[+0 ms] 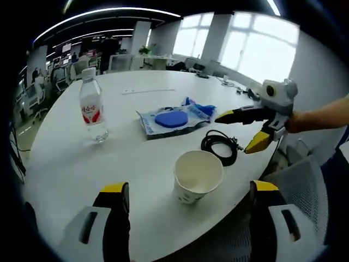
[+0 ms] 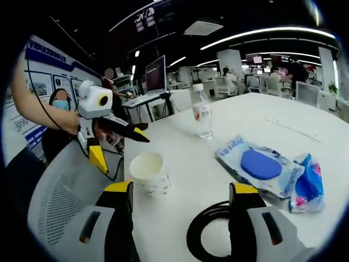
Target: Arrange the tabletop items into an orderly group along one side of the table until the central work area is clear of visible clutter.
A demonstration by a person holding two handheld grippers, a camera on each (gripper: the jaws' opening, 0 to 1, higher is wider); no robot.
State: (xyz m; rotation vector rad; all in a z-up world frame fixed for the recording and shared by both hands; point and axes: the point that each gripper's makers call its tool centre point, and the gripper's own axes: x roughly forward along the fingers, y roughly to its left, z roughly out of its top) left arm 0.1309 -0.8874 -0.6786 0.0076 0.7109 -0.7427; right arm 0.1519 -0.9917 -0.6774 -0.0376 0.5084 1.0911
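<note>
A white paper cup (image 1: 197, 174) stands upright near the table's edge, just ahead of my open left gripper (image 1: 190, 187) and between its jaws. A coiled black cable (image 1: 220, 144) lies beside the cup. Behind them lie a blue wipes packet (image 1: 172, 120) and a small blue patterned pouch (image 1: 199, 109). A water bottle (image 1: 91, 109) stands further left. My right gripper (image 1: 240, 130) hovers open over the cable. In the right gripper view that gripper (image 2: 181, 188) is open above the cable (image 2: 212, 234), with the cup (image 2: 148, 172), packet (image 2: 260, 165), pouch (image 2: 308, 185), bottle (image 2: 202, 117) and open left gripper (image 2: 120, 144) around it.
The white round table (image 1: 65, 164) has a thin white strip (image 1: 148, 91) lying far back. Grey mesh chairs (image 1: 305, 185) (image 2: 60, 191) stand against the near edge. Office desks, monitors and seated people lie beyond the table.
</note>
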